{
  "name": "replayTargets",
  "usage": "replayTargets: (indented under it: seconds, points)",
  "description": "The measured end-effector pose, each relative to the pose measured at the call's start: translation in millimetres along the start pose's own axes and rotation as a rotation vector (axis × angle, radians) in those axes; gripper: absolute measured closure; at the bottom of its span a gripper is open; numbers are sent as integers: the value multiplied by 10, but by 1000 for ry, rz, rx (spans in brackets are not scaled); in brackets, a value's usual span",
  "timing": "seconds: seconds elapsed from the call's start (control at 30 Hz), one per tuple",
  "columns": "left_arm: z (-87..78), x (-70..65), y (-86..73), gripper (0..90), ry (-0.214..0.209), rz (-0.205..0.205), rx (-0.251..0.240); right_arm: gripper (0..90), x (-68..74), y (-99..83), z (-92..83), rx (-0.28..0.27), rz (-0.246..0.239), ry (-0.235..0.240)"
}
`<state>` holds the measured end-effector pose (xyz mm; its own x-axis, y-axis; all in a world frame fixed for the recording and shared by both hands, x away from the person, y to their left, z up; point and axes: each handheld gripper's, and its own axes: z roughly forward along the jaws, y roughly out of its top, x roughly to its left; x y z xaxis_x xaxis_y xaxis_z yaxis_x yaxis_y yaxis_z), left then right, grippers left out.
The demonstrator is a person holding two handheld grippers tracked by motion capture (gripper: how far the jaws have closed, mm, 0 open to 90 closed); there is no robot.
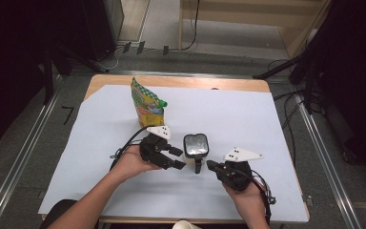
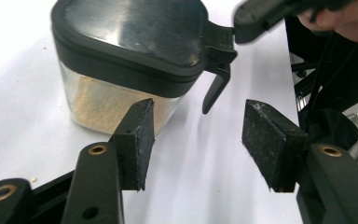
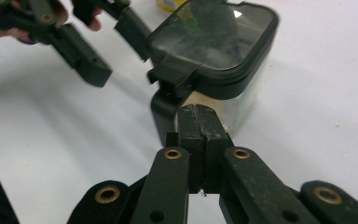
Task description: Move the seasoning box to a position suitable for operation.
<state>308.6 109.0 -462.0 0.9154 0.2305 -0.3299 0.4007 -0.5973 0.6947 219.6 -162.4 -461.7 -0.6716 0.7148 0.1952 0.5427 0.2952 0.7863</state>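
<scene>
Jar point(image 1: 196, 145) lidded, left tongs point(image 1: 177, 158) apart — right tongs point(image 1: 211, 165) closed

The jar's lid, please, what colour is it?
Black rim, shiny dark top; the lid shows best in the left gripper view.

The right gripper point(image 3: 200, 122) rises from six o'clock with its pads pressed flat together, nothing between them, tips just short of the black handle point(image 3: 164, 112) of a clear jar point(image 3: 242, 100) with a dark lid point(image 3: 214, 37). At eleven o'clock the left gripper point(image 3: 107, 44) hangs with jaws parted, one tip just beside the lid's edge.
</scene>
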Motion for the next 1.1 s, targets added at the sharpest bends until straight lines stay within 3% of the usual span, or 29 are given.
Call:
replayTargets:
  seconds: [0.43,0.57,0.83,1.1]
  points:
    - [-52,102,-26,407,-9,-58,-14,900,190,-5,195,32,-33,62]
    - [-66,112,-32,407,-8,-60,-23,900,246,2,256,27,-36,82]
    - [-81,123,-34,406,1,-59,-25,900,266,-4,390,48,-41,58]
    - [-83,123,-34,405,1,-57,-23,900,223,-24,378,50,-44,58]
